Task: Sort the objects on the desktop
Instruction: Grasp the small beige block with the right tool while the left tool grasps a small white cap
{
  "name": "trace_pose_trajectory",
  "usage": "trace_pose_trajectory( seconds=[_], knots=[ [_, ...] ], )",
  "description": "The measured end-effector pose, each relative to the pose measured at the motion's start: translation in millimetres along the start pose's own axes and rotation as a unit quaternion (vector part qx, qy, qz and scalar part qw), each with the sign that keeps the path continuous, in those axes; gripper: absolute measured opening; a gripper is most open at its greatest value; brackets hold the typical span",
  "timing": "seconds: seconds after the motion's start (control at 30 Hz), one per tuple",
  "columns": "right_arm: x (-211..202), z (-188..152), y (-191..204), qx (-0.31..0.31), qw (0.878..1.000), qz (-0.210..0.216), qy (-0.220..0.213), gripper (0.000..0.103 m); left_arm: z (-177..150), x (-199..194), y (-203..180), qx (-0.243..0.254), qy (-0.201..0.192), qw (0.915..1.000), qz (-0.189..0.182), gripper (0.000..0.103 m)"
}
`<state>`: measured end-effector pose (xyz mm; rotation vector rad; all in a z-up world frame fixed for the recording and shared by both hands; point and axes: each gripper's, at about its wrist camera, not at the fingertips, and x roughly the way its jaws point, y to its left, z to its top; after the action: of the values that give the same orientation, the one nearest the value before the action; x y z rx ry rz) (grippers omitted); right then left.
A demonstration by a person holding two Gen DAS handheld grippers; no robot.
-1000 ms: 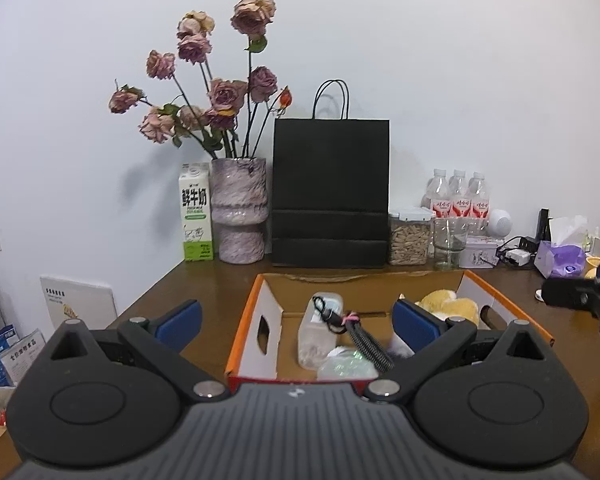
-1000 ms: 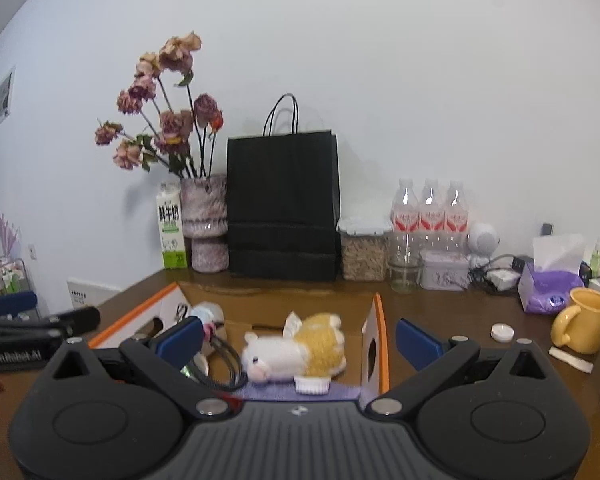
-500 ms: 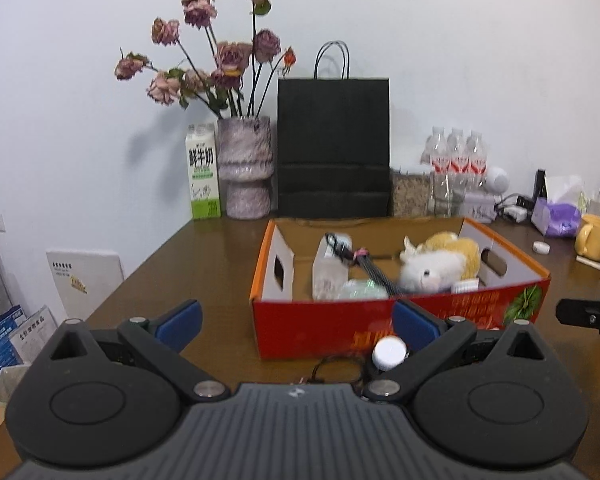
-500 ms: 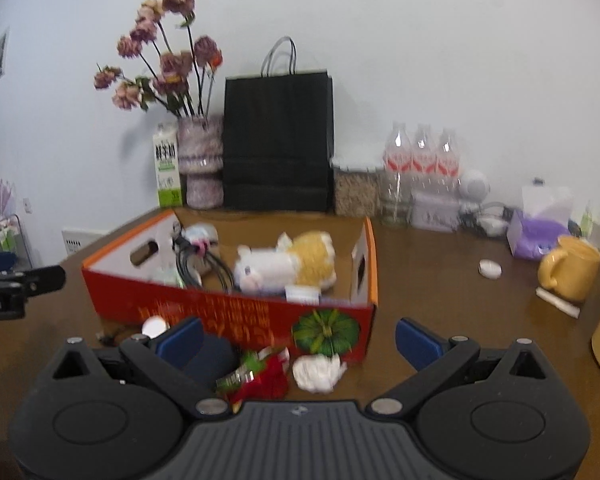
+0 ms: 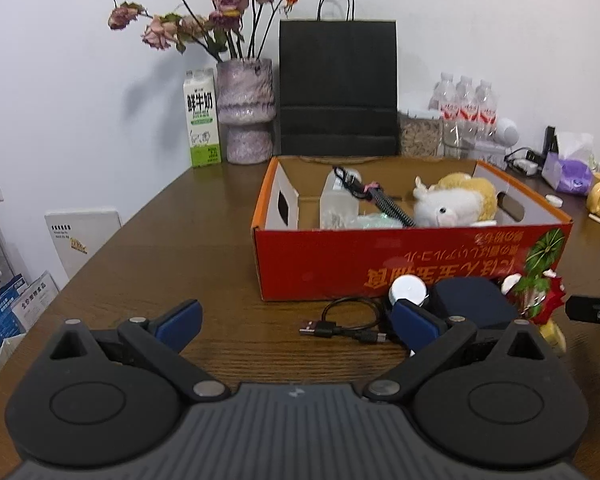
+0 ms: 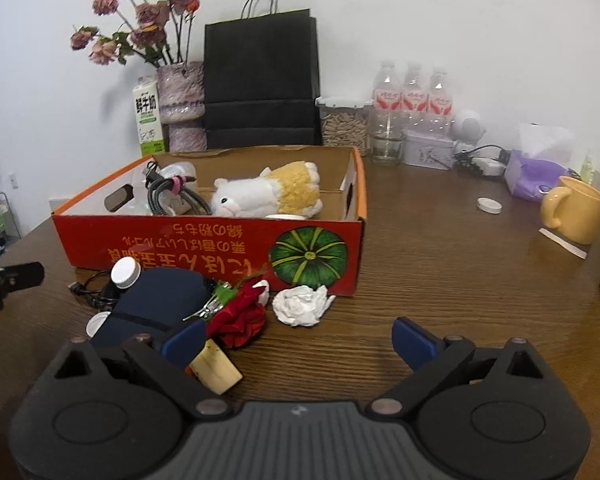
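Note:
A red cardboard box [image 5: 412, 264] [image 6: 204, 252] on the wooden table holds a plush toy [image 5: 456, 200] [image 6: 272, 194], a coiled cable [image 6: 168, 192] and a clear bottle [image 5: 336, 204]. In front of it lie a black USB cable [image 5: 340, 326], a white-capped bottle [image 6: 126, 272], a dark blue pouch [image 6: 160, 300] [image 5: 476, 300], a red fabric rose [image 6: 240, 316], crumpled white paper [image 6: 302, 304] and a beige block [image 6: 216, 372]. My left gripper [image 5: 296, 320] is open and empty just before the USB cable. My right gripper [image 6: 298, 340] is open and empty near the rose.
At the back stand a black paper bag [image 5: 338, 88], a vase of dried roses [image 5: 246, 112], a milk carton [image 5: 202, 118], water bottles [image 6: 412, 96] and a seed jar [image 6: 344, 124]. A yellow mug [image 6: 574, 212], purple tissue pack [image 6: 534, 174] and white cap [image 6: 489, 205] sit right.
Both grippers have pulled back and lowered from above the box to the table in front of it. The objects lying before the box have come into view.

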<state>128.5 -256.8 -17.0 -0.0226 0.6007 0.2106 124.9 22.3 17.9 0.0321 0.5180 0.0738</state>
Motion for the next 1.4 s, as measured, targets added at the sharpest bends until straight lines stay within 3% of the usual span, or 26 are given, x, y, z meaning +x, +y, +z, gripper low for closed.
trace_pose_trajectory(
  seconds=[0.23,0.4,0.57,0.67,0.87,1.17,1.4],
  knots=[
    [1,0,12,-0.025,0.999,0.025,0.016,0.091,-3,7,-1,0.005,0.018,0.9998,-0.006,0.103],
    [6,-6,15,-0.025,0.997,0.059,0.036,0.065,-7,7,-9,0.016,0.025,0.9991,-0.029,0.103],
    [12,-11,13,-0.012,0.995,0.084,0.049,0.055,-13,9,-22,0.033,0.034,0.9975,-0.053,0.100],
    [12,-12,10,-0.001,0.993,0.112,0.045,0.030,-15,11,-30,0.045,0.040,0.9962,-0.063,0.094],
    [3,-14,10,0.001,0.992,0.123,0.032,0.027,-18,14,-41,0.064,0.052,0.9938,-0.074,0.080],
    [-6,-15,-6,0.020,0.994,0.100,0.023,0.024,-20,22,-54,0.091,0.061,0.9905,-0.083,0.064],
    [-7,-17,-6,0.023,0.995,0.097,0.022,0.024,-19,26,-55,0.087,0.068,0.9885,-0.103,0.041]
  ],
)
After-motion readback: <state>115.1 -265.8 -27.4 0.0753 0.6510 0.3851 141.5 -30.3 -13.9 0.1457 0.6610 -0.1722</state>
